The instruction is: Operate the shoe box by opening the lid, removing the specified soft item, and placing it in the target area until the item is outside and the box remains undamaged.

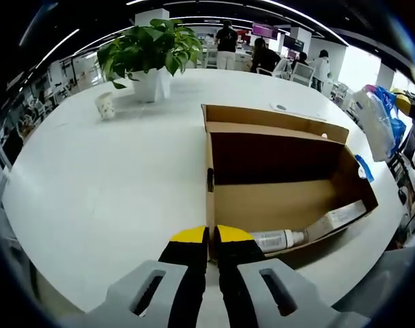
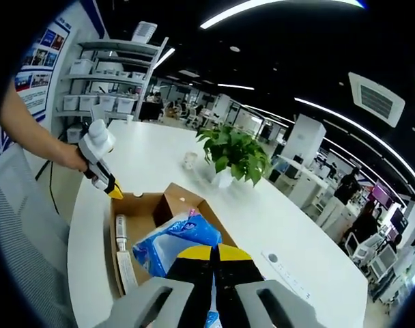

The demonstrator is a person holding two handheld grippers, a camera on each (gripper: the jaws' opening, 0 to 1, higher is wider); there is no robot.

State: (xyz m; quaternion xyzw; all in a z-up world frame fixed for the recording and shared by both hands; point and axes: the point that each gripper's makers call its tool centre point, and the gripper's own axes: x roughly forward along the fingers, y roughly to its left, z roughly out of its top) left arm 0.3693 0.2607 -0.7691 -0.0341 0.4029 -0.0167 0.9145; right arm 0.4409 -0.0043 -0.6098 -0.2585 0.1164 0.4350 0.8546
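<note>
- Right gripper [image 2: 214, 254] pinches the blue soft pack [image 2: 172, 244] above the open shoe box [image 2: 149, 205].
- Left gripper [image 1: 211, 236], jaws pressed together, grips the box's near wall [image 1: 210, 205].
- Lift straight up, then carry it to bare table [image 1: 125, 171] beside the box, clear of the plant [image 1: 153, 51].

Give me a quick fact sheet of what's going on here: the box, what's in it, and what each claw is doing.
Box: open cardboard shoe box on white table
Left gripper: shut on the box's near wall
Right gripper: shut on blue plastic pack, lifted above the box
Inside the box: white bottle, flat carton
Nearby: potted plant, small cup
</note>
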